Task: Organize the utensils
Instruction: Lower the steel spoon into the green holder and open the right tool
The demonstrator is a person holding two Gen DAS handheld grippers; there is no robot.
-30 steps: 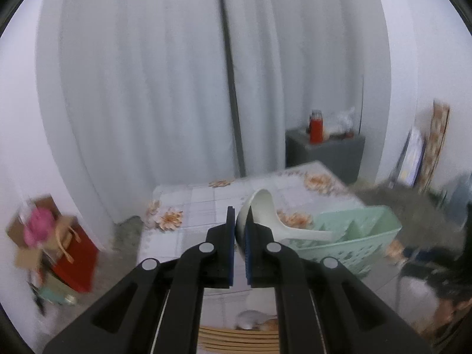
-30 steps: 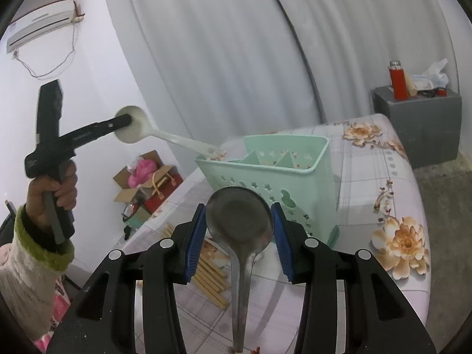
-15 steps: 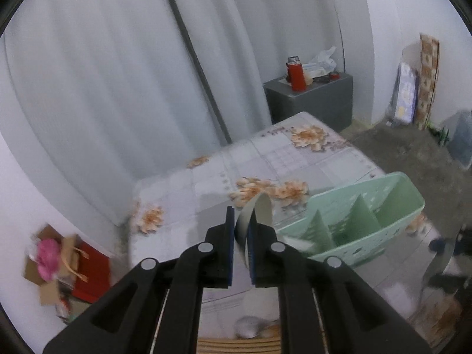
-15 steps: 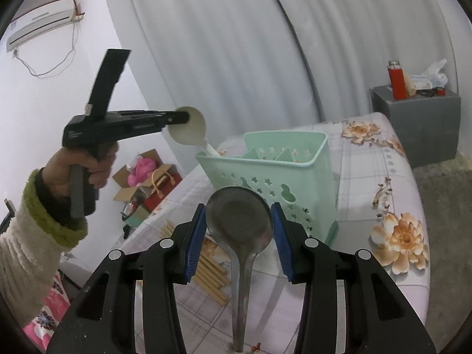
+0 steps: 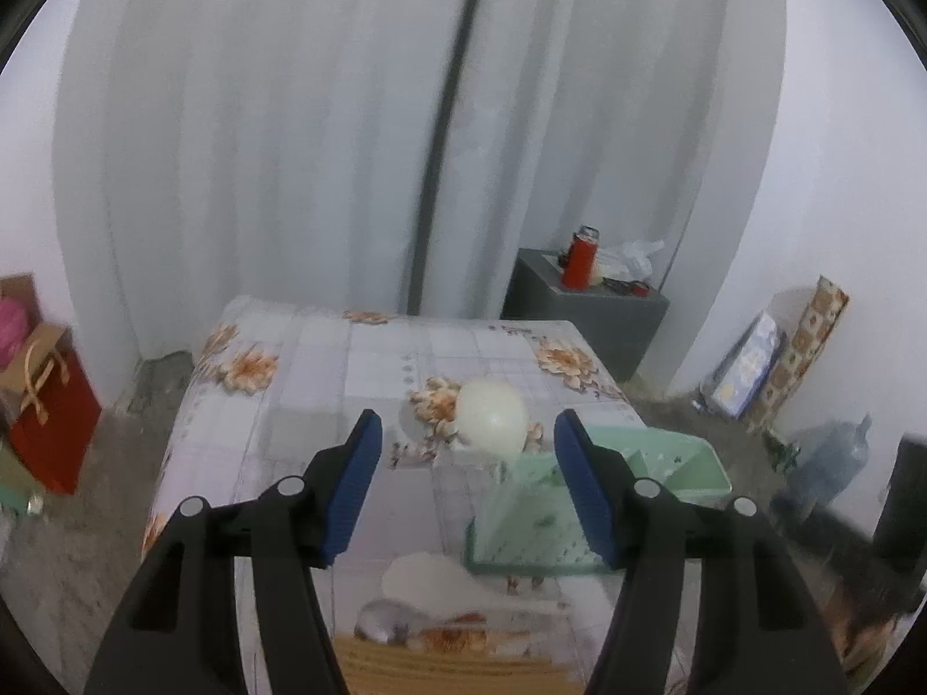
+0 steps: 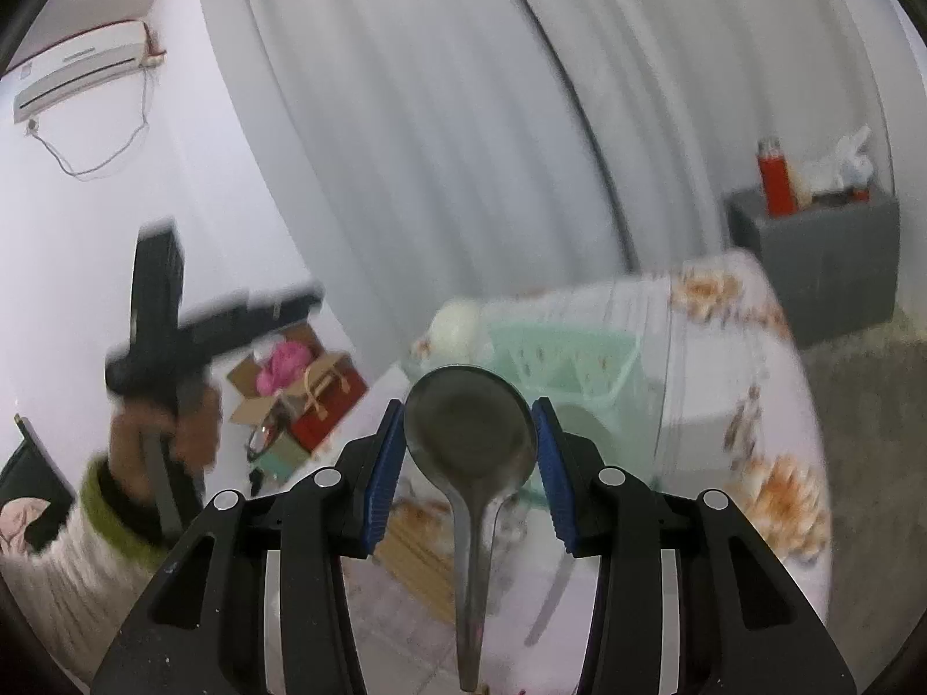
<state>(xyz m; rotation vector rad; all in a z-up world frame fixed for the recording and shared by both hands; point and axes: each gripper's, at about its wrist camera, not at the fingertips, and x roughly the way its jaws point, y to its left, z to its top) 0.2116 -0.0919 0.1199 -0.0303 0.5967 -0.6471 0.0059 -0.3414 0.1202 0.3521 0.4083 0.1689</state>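
Over on the left, the left gripper [image 5: 466, 486] has just been opening and now stands spread with nothing between its blue pads [image 5: 353, 492]. The white ladle [image 5: 492, 420] it was carrying is free of the jaws, its bowl poking up at the near end of the green basket [image 5: 689, 463], so the drop looks made, though how deep the handle sits in a compartment is hidden. In the right wrist view that same gripper hangs blurred in a hand [image 6: 165, 428] well left of the basket, apart from the ladle. Moving right, the right gripper [image 6: 466, 463] is pinching the steel ladle [image 6: 468, 434] by the rim of its bowl, pads pressed on either side, handle hanging down over the flowered table [image 6: 770, 405]. Basket and white bowl sit just behind it. So the step in hand reads as one ladle delivered and the second waiting its turn. Next call, I'd judge: the right hand carries the steel one over the basket, tips it handle down into a free compartment and lets go only once it's inside the rim. Meanwhile the left hand has more to fetch, with another white spoon [image 5: 429, 579] and a row of chopsticks [image 5: 440, 660] lying on the table nearby.
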